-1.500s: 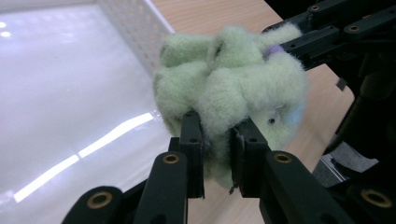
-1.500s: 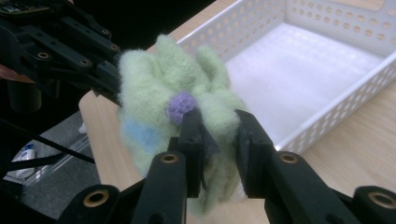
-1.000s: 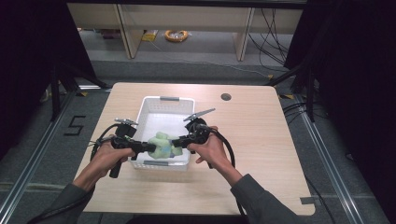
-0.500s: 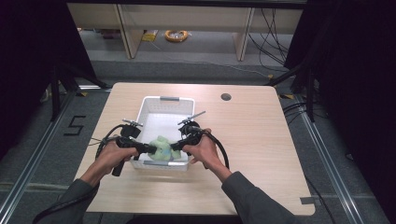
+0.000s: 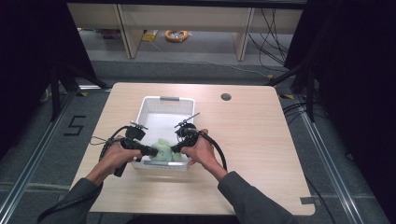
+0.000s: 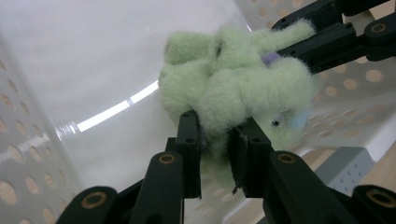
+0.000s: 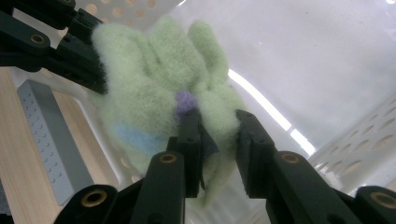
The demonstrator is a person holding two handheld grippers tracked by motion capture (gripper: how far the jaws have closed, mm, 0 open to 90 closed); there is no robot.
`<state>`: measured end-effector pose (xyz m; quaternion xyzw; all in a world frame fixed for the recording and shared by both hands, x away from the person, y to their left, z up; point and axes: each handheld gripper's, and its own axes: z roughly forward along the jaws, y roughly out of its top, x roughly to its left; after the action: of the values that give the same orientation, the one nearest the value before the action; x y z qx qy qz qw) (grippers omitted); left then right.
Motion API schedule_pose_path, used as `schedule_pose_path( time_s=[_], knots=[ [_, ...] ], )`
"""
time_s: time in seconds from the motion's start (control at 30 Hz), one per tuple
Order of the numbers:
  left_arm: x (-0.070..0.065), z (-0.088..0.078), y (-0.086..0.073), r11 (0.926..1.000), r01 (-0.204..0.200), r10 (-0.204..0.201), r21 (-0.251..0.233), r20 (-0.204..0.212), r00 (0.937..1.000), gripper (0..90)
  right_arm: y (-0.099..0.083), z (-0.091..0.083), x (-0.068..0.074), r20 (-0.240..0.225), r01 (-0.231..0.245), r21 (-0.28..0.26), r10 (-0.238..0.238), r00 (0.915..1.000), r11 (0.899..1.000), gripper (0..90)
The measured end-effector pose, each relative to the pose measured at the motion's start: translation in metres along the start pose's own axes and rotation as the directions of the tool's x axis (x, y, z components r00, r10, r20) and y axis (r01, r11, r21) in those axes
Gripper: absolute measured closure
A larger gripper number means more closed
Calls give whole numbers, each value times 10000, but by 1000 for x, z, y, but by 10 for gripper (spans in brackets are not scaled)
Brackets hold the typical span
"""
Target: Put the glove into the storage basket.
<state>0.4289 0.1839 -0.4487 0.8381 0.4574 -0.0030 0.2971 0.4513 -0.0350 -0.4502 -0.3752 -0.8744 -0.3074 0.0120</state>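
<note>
Both tools pinch the green plush toy [image 5: 162, 150] inside the white basket [image 5: 164, 100] on the counter [image 5: 252, 140]. The left tool [image 6: 215, 140] view shows its eye; the right tool [image 7: 217, 135] view shows a purple spot.

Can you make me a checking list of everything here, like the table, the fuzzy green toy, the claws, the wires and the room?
Surface: wooden table, round hole near far edge.
Job's things: green plush toy inside white basket, at its near end.
Clutter: nothing seen.
Grippers: left claw and right claw each pinch the toy from opposite sides.
Cables: black cable loops from right claw.
Surroundings: yellow coil on floor; number 5 marked left.
</note>
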Motion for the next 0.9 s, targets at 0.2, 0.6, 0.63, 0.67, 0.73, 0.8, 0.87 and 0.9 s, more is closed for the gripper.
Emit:
schedule_pose_path(
  time_s=[0.2,0.6,0.63,0.67,0.73,0.8,0.87,0.9],
  knots=[
    [1,2,1,9997,-112,117,217,-224,9997,714,1,4,3,224,94,339,-101,9997,9994,720],
    [1,-6,3,9989,67,-96,-457,-645,9979,605,7,-1,10,811,697,316,-721,9941,9971,618],
    [1,-7,4,9983,134,-171,-576,-641,9978,600,8,-3,10,869,758,260,-778,9932,9968,610],
    [1,-9,4,9980,95,-139,-628,-701,9974,596,8,-4,11,824,620,256,-639,9945,9977,609],
    [0,-11,4,9971,129,-186,-745,-758,9970,588,9,-7,10,833,631,162,-642,9944,9979,600],
    [0,-13,4,9970,123,-180,-766,-733,9971,576,9,-9,8,769,664,51,-666,9948,9978,588],
    [-1,-14,4,9958,171,-236,-895,-721,9971,566,9,-11,7,756,604,-12,-601,9953,9982,579],
    [-3,-16,3,9959,203,-266,-883,-703,9972,557,9,-13,6,715,649,-75,-642,9954,9979,577]
  ],
)
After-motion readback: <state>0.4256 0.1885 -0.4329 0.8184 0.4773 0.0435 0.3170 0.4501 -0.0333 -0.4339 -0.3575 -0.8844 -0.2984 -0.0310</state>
